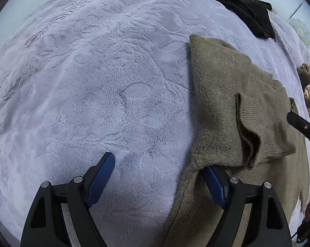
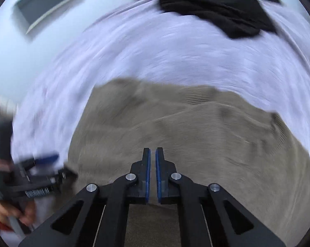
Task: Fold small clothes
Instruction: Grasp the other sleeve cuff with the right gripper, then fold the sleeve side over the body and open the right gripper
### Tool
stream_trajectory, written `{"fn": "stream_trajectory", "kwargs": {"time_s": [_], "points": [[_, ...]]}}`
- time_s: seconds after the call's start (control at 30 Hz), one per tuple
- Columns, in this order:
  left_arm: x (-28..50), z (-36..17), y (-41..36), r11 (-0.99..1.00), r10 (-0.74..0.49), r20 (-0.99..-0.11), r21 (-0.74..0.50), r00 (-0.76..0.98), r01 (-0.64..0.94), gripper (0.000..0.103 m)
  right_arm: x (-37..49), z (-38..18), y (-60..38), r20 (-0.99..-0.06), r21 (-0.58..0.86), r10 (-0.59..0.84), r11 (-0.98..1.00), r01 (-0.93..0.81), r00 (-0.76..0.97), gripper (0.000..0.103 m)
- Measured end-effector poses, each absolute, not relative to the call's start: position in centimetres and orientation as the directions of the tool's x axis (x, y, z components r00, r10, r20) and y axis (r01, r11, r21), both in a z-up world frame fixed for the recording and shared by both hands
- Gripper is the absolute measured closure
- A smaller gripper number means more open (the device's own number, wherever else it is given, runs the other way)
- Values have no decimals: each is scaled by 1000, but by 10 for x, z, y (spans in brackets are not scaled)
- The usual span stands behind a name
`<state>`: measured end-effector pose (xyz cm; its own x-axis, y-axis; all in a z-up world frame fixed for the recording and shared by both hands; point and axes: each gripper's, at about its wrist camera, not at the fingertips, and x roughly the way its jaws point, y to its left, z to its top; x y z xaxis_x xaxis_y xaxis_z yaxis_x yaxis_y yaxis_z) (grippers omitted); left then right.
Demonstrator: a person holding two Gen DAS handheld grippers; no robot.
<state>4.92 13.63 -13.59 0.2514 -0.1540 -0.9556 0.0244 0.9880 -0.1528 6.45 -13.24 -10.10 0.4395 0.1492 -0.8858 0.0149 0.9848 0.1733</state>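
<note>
Left wrist view: the left gripper (image 1: pixel 157 177) stands over the blanket (image 1: pixel 82 82) with its jaws wide. One finger rests on bare blanket; the other is tucked under the near edge of the sweater (image 1: pixel 237 107), apparently placed to catch that edge for a fold. The pads press on nothing. The sweater, an olive-brown knit, lies on the right half of the blanket, with a ribbed cuff (image 1: pixel 258 127) already laid back across its body. At the right border a black finger of the right gripper (image 1: pixel 301 125) meets the sweater's far edge. A black garment (image 1: pixel 237 4) lies well apart at the far edge, probably waiting its turn.

Right wrist view: the picture is smeared by motion, so fine detail is lost. The right gripper (image 2: pixel 153 154) points down at the sweater (image 2: pixel 186 133), jaws brought together to a narrow slit. No cloth shows between the pads; I judge it empty. The left gripper (image 2: pixel 41 164) appears at the left border, held by a hand (image 2: pixel 14 212), at the sweater's edge. The black garment (image 2: pixel 216 12) lies beyond, apart from the sweater.
</note>
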Motion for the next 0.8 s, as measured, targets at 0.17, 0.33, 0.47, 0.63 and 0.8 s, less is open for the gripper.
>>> {"fn": "stream_trajectory", "kwargs": {"time_s": [0.17,0.33,0.47,0.63,0.8], "points": [[50,-138,116,993,-117,-957,-121,264,3,19,50,-91,-150,-896,190,184,981,-25,405,86],[49,-139,106,993,-110,-953,-115,282,-1,16,52,-95,-93,-886,262,314,946,-190,342,24],[47,-138,121,991,-130,-947,-128,293,26,16,82,-118,-60,-899,289,331,941,-177,287,25],[44,-141,123,993,-116,-949,-115,292,22,16,84,-145,-57,-947,164,204,972,-170,248,95],[48,-138,124,992,-116,-950,-123,290,-7,15,57,-88,-154,-818,449,346,884,132,459,95]]}}
